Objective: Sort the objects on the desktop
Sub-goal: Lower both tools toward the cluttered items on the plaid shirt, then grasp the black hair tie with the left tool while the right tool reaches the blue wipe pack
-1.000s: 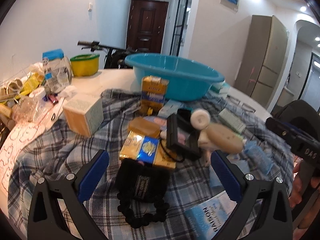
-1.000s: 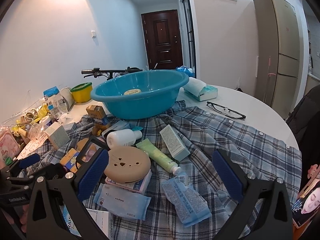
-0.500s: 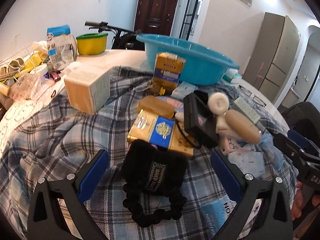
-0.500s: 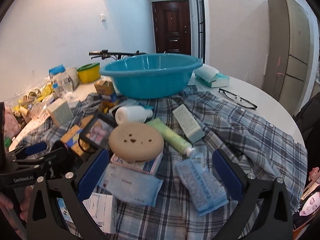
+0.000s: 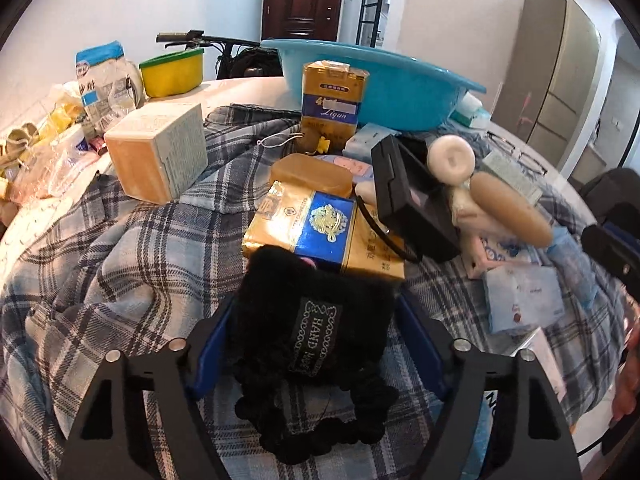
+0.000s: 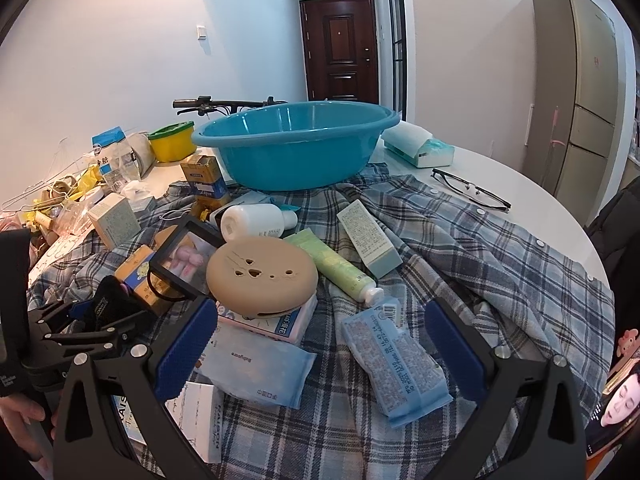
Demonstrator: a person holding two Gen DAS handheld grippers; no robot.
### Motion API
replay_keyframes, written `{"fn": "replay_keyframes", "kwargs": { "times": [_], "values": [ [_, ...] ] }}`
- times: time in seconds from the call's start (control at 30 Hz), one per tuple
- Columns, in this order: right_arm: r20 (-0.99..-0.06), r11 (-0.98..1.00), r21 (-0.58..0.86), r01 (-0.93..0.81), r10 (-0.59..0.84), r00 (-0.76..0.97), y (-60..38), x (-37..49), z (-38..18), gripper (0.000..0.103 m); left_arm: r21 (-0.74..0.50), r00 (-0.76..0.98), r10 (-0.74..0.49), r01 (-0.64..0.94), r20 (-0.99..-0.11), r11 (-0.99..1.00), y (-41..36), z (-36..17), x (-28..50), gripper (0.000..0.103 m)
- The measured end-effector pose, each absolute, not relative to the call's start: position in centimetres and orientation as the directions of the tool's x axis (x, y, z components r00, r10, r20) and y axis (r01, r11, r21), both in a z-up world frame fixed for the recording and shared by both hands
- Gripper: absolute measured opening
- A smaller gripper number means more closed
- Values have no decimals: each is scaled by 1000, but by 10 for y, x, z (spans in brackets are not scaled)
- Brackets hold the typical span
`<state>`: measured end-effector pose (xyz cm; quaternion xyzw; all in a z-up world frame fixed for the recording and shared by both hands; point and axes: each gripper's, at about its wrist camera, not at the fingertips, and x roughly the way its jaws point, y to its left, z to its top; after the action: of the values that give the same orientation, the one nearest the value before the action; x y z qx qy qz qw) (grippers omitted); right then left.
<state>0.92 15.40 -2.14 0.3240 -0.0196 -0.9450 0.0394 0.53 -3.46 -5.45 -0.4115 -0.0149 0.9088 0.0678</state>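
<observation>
On the round table draped with a plaid shirt (image 5: pixel 120 264), the left gripper (image 5: pixel 314 320), jaws just closing, brackets the black knit pouch (image 5: pixel 308 320) and should pinch its body squarely, while the right gripper (image 6: pixel 320 344) hangs wide and empty, the blue basin (image 6: pixel 296 144) beyond.

My left camera looks down close over the black pouch (image 5: pixel 308 320); my right views it from the side, lower left (image 6: pixel 110 306).

A black knitted pouch (image 5: pixel 312 320) is flanked by the blue pads (image 5: pixel 212 344) of the left gripper (image 5: pixel 316 344), whose jaws have just been closing; it lies on a plaid shirt (image 5: pixel 120 264).
</observation>
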Motion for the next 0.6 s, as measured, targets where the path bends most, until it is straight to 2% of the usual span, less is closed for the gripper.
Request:
{"fn": "replay_keyframes", "kwargs": {
  "times": [0.17,0.53,0.57,0.6],
  "values": [
    [-611,-995,72,63,-94,-786,155,9,-22,103,-27,-648,106,-130,-754,-991,-29,-57,5,77],
    [-612,-995,74,63,-96,-785,155,9,-23,103,-19,-639,98,-129,-763,-992,-26,-59,3,80],
    [-612,-995,75,64,-96,-785,155,9,-23,103,-24,-641,97,-122,-761,-992,-28,-58,3,78],
    [-612,-995,75,65,-97,-785,155,9,-23,103,-19,-646,84,-107,-758,-994,-30,-57,2,64]
  ]
}}
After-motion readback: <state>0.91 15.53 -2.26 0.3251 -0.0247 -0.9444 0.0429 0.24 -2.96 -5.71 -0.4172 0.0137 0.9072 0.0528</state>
